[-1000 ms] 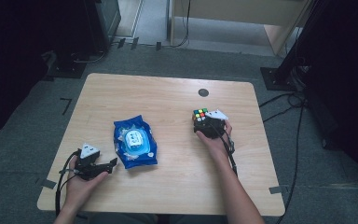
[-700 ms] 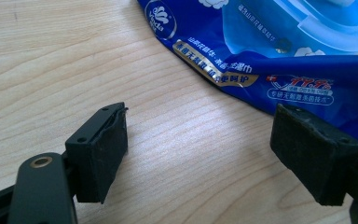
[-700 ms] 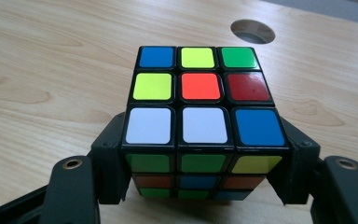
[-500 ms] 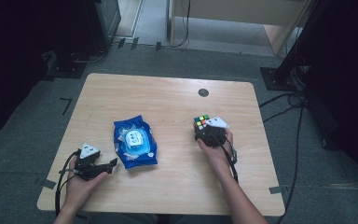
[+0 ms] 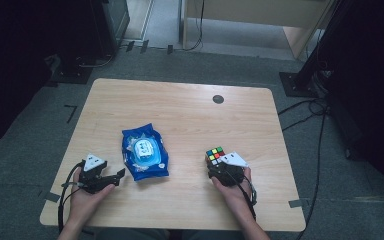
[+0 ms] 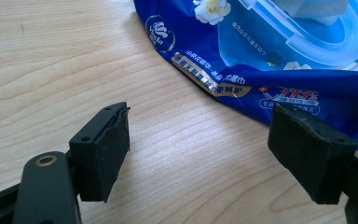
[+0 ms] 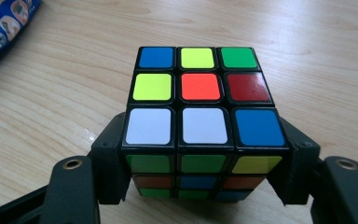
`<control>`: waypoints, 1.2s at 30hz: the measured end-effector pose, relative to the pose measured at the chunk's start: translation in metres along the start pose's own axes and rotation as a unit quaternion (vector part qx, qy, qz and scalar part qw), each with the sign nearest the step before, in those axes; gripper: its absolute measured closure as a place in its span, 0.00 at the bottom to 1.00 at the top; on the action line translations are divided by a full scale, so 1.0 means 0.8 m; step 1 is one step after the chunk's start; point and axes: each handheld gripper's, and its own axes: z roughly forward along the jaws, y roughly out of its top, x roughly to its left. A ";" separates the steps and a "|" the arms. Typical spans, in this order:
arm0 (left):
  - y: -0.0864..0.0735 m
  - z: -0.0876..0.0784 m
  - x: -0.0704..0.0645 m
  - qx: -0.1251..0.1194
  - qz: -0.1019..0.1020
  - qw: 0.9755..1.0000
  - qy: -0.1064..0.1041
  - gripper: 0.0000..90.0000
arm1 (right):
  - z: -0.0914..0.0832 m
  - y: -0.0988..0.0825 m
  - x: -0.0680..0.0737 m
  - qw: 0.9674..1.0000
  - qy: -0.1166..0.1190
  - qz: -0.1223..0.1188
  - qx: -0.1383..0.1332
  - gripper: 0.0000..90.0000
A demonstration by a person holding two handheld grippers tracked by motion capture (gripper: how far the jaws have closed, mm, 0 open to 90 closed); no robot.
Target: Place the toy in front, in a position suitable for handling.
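A scrambled Rubik's cube [image 5: 214,155] sits low on the wooden table [image 5: 180,110], right of centre. My right gripper [image 5: 216,164] is shut on it. In the right gripper view both pads press the cube's [image 7: 200,88] lower sides, and my right gripper [image 7: 201,166] has just been closing with the cube between its jaws. A blue pack of wet wipes [image 5: 144,152] lies left of centre. My left gripper [image 5: 116,177] rests at the near left, open, its jaws pointing at the pack. In the left gripper view my left gripper [image 6: 200,140] has bare wood between its pads, and the pack [image 6: 279,46] lies just beyond.
A small black round spot [image 5: 218,99] marks the table's far right part. Cables [image 5: 305,107] and a dark stand base [image 5: 300,82] lie on the grey floor to the right. The table's near edge is close under both hands.
My right gripper has carried the cube back across the table toward the near edge. The left gripper and the wipes pack have stayed where they were.
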 end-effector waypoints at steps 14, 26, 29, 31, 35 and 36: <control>-0.001 0.001 0.002 -0.001 -0.002 1.000 -0.009 0.25 | -0.044 0.035 0.029 0.994 -0.024 -0.042 -0.096 0.28; -0.001 0.004 -0.003 0.010 0.015 1.000 -0.004 0.25 | 0.006 0.063 0.160 0.981 0.162 -0.085 -0.056 0.70; -0.002 0.005 -0.004 0.012 0.016 1.000 -0.005 0.25 | 0.036 0.063 0.184 0.979 0.188 -0.073 -0.021 0.75; -0.002 0.004 -0.004 0.012 0.016 1.000 -0.007 0.24 | 0.046 0.067 0.190 0.978 0.198 -0.063 -0.012 0.78; -0.002 0.004 -0.004 0.012 0.016 1.000 -0.010 0.24 | 0.063 0.072 0.196 0.978 0.202 -0.046 0.014 0.83; -0.002 0.005 -0.004 0.013 0.016 1.000 -0.011 0.24 | 0.063 0.072 0.196 0.978 0.202 -0.046 0.014 0.83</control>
